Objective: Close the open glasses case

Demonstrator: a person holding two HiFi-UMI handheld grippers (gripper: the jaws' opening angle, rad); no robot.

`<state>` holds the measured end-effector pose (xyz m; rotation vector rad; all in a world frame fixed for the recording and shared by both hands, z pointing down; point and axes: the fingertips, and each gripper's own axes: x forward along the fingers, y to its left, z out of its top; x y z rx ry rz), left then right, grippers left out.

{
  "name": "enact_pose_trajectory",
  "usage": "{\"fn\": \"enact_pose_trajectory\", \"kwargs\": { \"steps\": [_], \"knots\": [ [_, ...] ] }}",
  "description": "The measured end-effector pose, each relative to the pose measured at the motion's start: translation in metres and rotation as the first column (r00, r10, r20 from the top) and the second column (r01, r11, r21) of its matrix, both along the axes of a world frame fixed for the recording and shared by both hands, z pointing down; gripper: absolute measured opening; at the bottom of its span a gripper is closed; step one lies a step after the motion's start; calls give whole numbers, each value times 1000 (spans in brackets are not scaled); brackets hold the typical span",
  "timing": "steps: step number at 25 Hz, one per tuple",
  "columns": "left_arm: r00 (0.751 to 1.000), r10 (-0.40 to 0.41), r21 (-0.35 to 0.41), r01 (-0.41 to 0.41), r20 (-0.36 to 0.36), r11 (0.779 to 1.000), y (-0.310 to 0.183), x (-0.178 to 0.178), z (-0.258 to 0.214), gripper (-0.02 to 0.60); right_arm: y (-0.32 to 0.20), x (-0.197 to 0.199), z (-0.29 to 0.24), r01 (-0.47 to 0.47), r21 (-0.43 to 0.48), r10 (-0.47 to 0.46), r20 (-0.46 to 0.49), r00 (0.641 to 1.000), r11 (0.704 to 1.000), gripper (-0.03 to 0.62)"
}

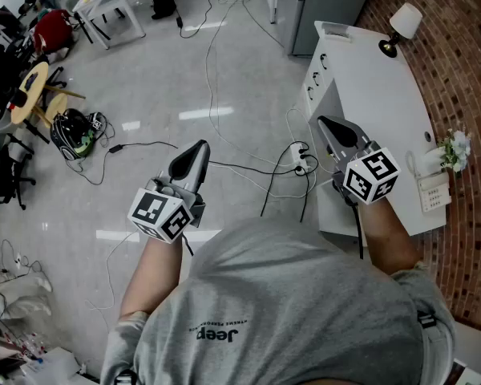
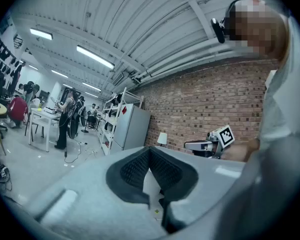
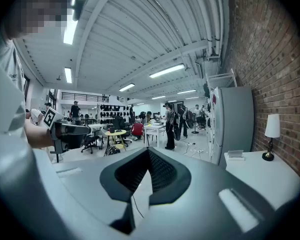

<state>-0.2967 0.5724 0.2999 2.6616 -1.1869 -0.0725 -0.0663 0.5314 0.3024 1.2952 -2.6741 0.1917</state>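
Observation:
I cannot make out a glasses case in any view. My left gripper (image 1: 199, 147) hangs over the grey floor, level, its jaws shut with nothing between them; its closed tips (image 2: 150, 149) point toward a brick wall. My right gripper (image 1: 325, 123) is held at the near-left edge of the white desk (image 1: 385, 95), tilted slightly down. Its jaws (image 3: 149, 150) also meet at the tip and hold nothing. Each gripper shows in the other's view: the right gripper (image 2: 212, 143) and the left gripper (image 3: 65, 129).
On the desk stand a small lamp (image 1: 401, 26), a vase of flowers (image 1: 455, 147) and a flat white object (image 1: 433, 191). A power strip with cables (image 1: 298, 157) lies on the floor beside the desk. A helmet (image 1: 76, 133) lies at the left. A fridge (image 3: 232, 124) stands beyond the desk.

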Motion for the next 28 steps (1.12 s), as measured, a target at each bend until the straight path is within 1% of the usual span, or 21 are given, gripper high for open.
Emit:
{"fn": "enact_pose_trajectory", "kwargs": {
  "steps": [18, 23, 28],
  "knots": [
    [1000, -2, -2, 2, 8, 1000, -12, 12, -3, -3, -13, 6, -1, 19, -11, -19, 8, 1000, 1000, 8],
    [1000, -13, 2, 13, 11, 1000, -15, 32, -4, -3, -17, 26, -4, 20, -7, -19, 36, 999, 1000, 9],
    [1000, -28, 16, 28, 13, 999, -16, 63, -10, -3, -16, 53, -11, 44, 7, -45, 29, 999, 999, 9]
  ]
}}
